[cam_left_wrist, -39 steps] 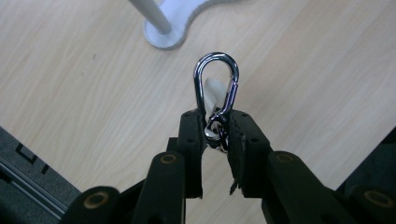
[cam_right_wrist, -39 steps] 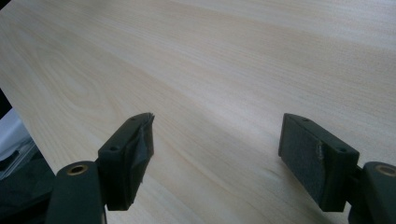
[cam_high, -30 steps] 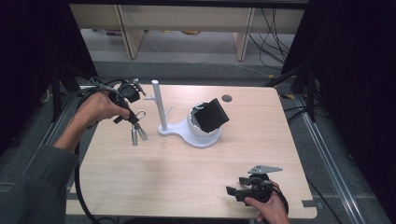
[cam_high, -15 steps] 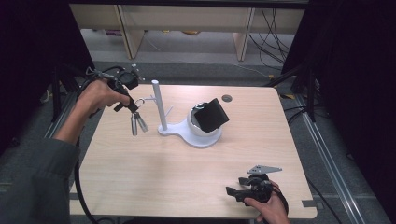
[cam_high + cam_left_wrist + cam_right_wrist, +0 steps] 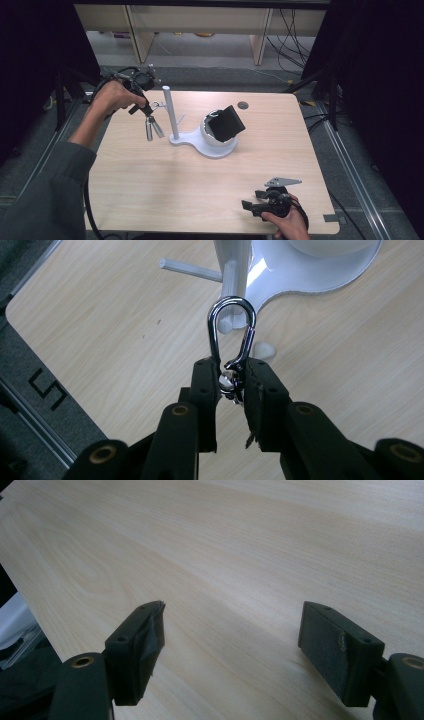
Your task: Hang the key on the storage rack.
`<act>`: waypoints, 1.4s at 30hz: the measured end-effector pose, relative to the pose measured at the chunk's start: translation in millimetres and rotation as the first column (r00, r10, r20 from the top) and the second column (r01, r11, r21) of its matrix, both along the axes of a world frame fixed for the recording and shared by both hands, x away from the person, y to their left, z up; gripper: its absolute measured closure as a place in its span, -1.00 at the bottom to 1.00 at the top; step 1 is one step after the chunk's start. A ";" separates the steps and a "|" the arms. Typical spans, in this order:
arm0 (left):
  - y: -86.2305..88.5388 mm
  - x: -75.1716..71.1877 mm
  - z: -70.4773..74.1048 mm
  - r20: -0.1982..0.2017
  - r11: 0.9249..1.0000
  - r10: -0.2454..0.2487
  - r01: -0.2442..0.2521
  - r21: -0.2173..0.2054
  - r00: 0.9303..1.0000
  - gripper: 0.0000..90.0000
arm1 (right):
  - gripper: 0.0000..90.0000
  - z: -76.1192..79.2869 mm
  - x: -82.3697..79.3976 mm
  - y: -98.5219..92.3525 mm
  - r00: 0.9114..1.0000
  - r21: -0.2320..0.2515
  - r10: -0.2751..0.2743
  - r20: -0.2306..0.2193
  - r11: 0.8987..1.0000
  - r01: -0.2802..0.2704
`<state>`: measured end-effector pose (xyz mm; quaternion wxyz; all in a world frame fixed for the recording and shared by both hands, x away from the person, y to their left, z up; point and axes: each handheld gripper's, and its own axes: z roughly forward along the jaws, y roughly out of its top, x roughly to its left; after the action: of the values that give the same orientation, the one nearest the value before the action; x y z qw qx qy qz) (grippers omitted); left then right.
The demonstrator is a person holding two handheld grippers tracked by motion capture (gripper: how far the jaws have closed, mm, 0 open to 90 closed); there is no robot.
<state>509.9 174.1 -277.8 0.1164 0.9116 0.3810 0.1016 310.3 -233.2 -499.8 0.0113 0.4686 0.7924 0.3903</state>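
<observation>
Since a second ago, our left gripper (image 5: 145,102) has carried the carabiner (image 5: 231,342) up and closer to the white post (image 5: 170,112); its jaws stay clamped on the clip's lower end, with keys (image 5: 153,128) dangling below. Our right gripper (image 5: 235,630) rests near the table's (image 5: 200,180) front edge, jaws wide apart on nothing.
</observation>
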 end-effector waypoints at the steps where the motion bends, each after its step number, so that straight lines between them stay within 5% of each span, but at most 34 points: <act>1: -0.4 1.9 -2.0 -0.001 1.000 0.006 -0.006 0.007 1.000 0.67 | -0.39 0.6 -0.7 0.9 1.000 0.006 -0.006 -0.011 1.000 0.006; 19: -12.1 12.8 -15.0 -0.011 1.000 -0.007 0.007 0.011 1.000 0.66 | -0.39 -0.9 0.1 0.8 1.000 0.014 0.009 0.014 1.000 -0.009; 32: -8.5 15.0 -27.2 0.003 0.999 0.001 -0.001 -0.041 1.000 0.69 | -0.39 -0.4 0.1 0.7 1.000 0.006 0.012 0.006 1.000 -0.012; 42: -4.4 8.8 -25.1 0.002 0.999 0.003 -0.003 -0.037 1.000 0.45 | -0.39 -0.4 -0.5 1.1 1.000 0.010 0.007 -0.006 1.000 -0.007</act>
<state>518.7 169.7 -303.0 0.1333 0.9087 0.3839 0.0956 309.8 -232.1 -500.2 0.0054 0.4670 0.7922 0.3929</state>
